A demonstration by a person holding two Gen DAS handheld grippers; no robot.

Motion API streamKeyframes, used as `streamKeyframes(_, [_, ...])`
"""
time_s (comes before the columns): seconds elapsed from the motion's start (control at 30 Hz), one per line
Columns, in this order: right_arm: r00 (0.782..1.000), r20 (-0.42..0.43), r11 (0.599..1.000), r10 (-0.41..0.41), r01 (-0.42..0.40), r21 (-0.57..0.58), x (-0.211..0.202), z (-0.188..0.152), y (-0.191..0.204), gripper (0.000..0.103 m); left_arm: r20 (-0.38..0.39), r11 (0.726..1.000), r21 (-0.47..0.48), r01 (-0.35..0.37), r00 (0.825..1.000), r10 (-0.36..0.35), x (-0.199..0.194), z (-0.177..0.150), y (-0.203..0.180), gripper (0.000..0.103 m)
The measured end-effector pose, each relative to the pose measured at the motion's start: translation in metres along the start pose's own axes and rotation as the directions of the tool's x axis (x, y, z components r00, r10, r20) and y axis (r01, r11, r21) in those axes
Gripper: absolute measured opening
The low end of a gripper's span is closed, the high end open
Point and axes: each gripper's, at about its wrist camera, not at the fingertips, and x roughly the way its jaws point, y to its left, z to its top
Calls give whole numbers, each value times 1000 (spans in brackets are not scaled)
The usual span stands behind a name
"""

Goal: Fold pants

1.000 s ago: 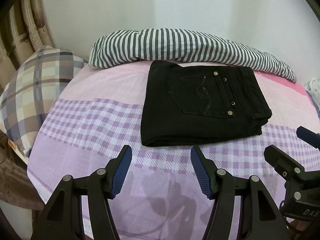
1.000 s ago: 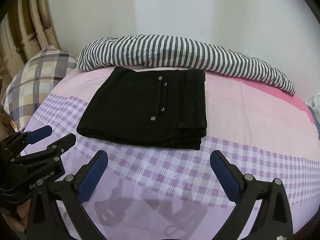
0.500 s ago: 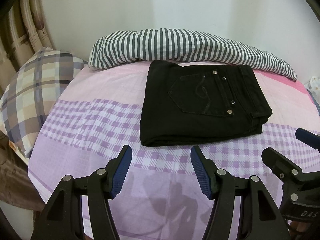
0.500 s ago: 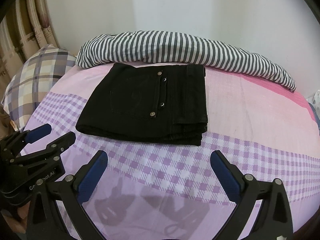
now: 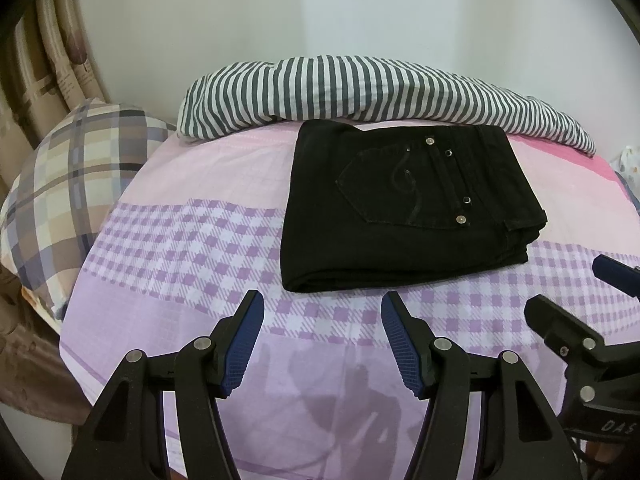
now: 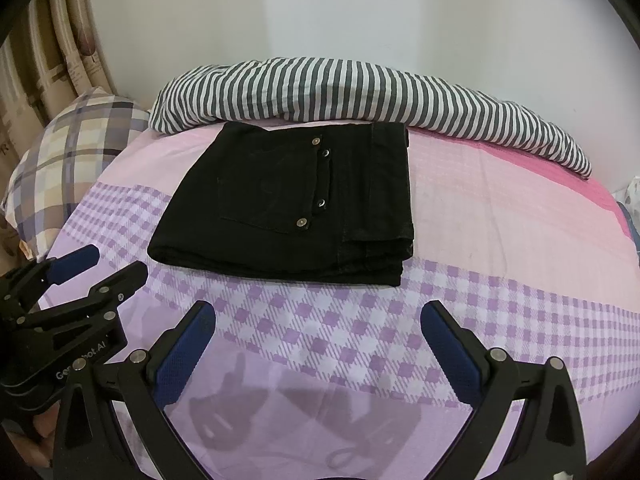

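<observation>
Two handheld grippers hover above the near part of a bed, both pointing toward a folded pair of black pants point(image 5: 404, 208). The pants lie flat on the bed sheet point(image 5: 192, 248), folded into a thick rectangle with several layers stacked at the right edge. A back pocket with curled stitching faces up, and four small metal studs run in a line beside it. The pants rest across the pink band of the sheet, with their near edge reaching the purple-and-white checked band.

The left gripper point(image 5: 322, 340) has its jaws moderately apart, with nothing between its blue-padded fingers point(image 5: 240, 344). The right gripper point(image 6: 318, 350) has its jaws spread wide, also with nothing between them. Both sit short of the pants and do not touch them. Each gripper shows at the edge of the other's view: the right one at the right edge of the left wrist view, the left one at the left edge of the right wrist view.

Behind the pants, touching their far edge, a grey-and-white striped blanket point(image 5: 360, 88) lies bunched along the white wall point(image 5: 360, 8). A plaid pillow point(image 5: 68, 184) sits at the left end of the bed, beside a patterned curtain point(image 5: 48, 60).
</observation>
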Motion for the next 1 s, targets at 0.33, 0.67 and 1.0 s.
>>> streamKeyframes(0.33, [1000,-7,1000,7,-7,0,4,-5,2,101,8,999,30,-14,1000,14,3,2,-3,62])
streamKeyframes(0.67, [1000,-13,1000,10,-10,1,7,-9,3,101,12,999,45,-24,1000,23,3,2,-4,62])
streamKeyframes(1.0, [1000,-15,1000,10,-10,7,7,-12,3,101,11,999,49,-24,1000,24,4,3,-3,62])
